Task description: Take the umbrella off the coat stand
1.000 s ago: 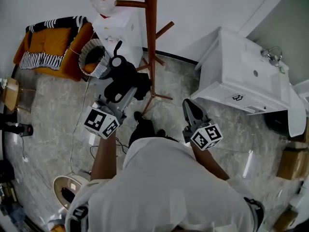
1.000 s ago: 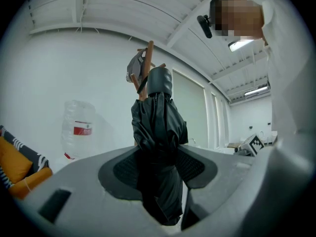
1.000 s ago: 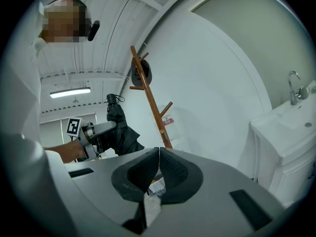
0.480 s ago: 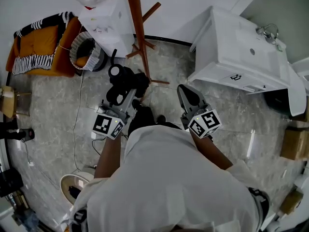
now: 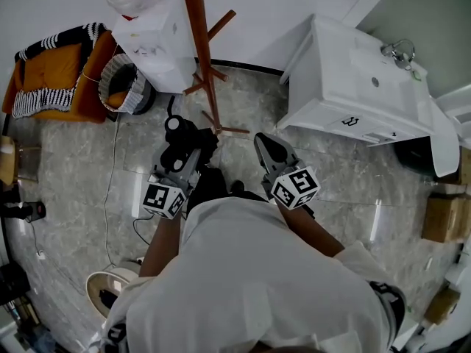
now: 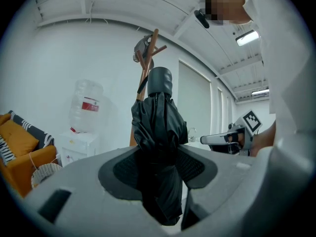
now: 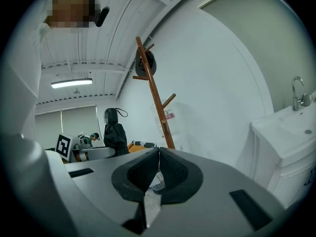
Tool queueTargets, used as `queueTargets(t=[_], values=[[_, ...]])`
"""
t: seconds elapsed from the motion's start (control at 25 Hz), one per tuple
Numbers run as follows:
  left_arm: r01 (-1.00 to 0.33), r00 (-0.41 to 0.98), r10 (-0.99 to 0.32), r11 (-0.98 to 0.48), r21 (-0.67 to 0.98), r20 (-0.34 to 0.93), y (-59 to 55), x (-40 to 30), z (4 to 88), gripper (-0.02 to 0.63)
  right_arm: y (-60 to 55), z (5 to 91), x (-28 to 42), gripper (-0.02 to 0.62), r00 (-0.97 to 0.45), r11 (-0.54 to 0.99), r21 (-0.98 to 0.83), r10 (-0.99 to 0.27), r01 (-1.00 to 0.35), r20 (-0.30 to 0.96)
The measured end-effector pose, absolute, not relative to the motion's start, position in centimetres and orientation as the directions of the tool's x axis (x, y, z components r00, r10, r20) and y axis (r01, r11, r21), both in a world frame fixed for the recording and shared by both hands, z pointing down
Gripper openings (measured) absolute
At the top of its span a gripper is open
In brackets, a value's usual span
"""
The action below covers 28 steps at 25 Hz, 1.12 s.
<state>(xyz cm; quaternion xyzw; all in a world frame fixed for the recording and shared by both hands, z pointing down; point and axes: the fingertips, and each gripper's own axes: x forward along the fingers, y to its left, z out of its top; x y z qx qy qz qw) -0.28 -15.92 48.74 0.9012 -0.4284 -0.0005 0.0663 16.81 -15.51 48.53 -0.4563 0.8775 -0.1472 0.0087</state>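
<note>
The folded black umbrella (image 6: 158, 127) is off the coat stand (image 5: 200, 50) and stands roughly upright between the jaws of the left gripper (image 6: 159, 168). Its bunched fabric is squeezed between the two dark ribbed pads, and its rounded black handle sticks up above them. The jaws stand part-way apart, clamped on the bundle. In the right gripper view the umbrella shows clear of the wooden stand, with open wall between the two. From the head view it sits over the floor in front of the stand's splayed feet. The right gripper (image 7: 158, 158) is held level beside the left one with nothing in it. Its pads meet in a thin seam, and only floor shows through the gap below them. A dark item (image 7: 145, 63) hangs on an upper peg of the stand, too small to tell what it is. Left of the stand is a white water dispenser (image 5: 158, 39) with a bottle on top. A woven basket (image 5: 121, 87) stands just beside it, and an orange armchair (image 5: 55, 72) with a striped throw is further left. To the right, against the wall, stands a white vanity (image 5: 353, 87) with a chrome tap (image 5: 401, 50). The floor (image 5: 88, 160) is grey marble tile.
</note>
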Motion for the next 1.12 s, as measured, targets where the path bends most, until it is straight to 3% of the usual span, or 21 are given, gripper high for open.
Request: queueTargets(t=[1.12], values=[[-0.756, 0.651, -0.758, -0.644, 0.118, 0.038, -17.4, -0.8, 47.1, 0.215, -17.0, 47.3, 15.8, 0.014, -0.569, 0.552, -0.157, -0.817, -0.819, 0.092]])
